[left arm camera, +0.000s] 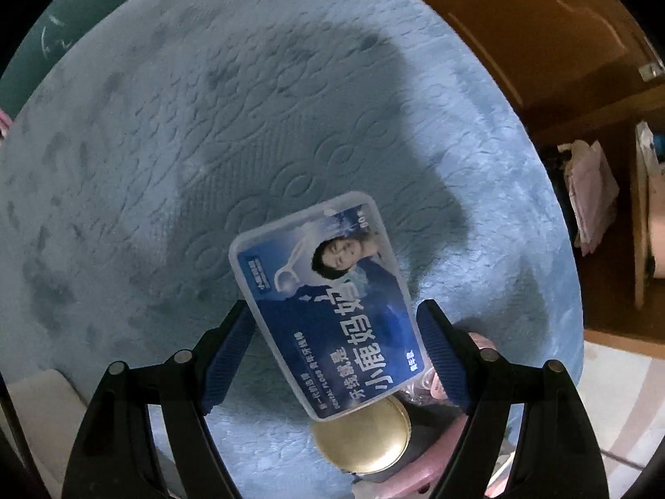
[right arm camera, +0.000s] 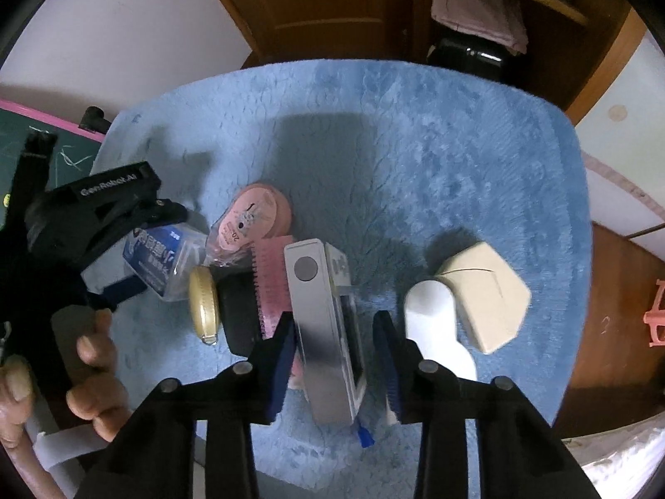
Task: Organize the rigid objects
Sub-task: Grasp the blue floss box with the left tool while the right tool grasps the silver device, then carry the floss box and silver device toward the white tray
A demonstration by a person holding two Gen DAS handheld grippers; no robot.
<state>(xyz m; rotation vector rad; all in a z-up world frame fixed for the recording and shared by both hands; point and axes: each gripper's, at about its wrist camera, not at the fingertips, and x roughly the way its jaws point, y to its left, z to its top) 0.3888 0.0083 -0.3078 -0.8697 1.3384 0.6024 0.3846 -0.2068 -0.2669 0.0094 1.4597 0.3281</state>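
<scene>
In the left wrist view, my left gripper point(left arm camera: 332, 310) is shut on a clear dental floss box point(left arm camera: 324, 299) with a blue label, held above the blue plush mat point(left arm camera: 166, 145). A gold oval tin point(left arm camera: 361, 436) shows below the box. My right gripper point(right arm camera: 334, 319) points down over a silver-grey device point(right arm camera: 324, 332) with a round grey button. The device lies between the jaws. The left pad is against it and a thin strip of mat shows at the right pad. The left gripper point(right arm camera: 149, 253) and the floss box point(right arm camera: 162, 262) sit at the left.
Next to the device lie a pink comb point(right arm camera: 270, 287), a bagged pink round case point(right arm camera: 249, 216), the gold tin point(right arm camera: 203, 299) and a black item point(right arm camera: 239, 316). A white piece point(right arm camera: 436, 320) and a beige box point(right arm camera: 486, 299) lie to the right. A person's hand point(right arm camera: 95, 357) is at lower left. Wooden furniture point(right arm camera: 332, 8) stands behind.
</scene>
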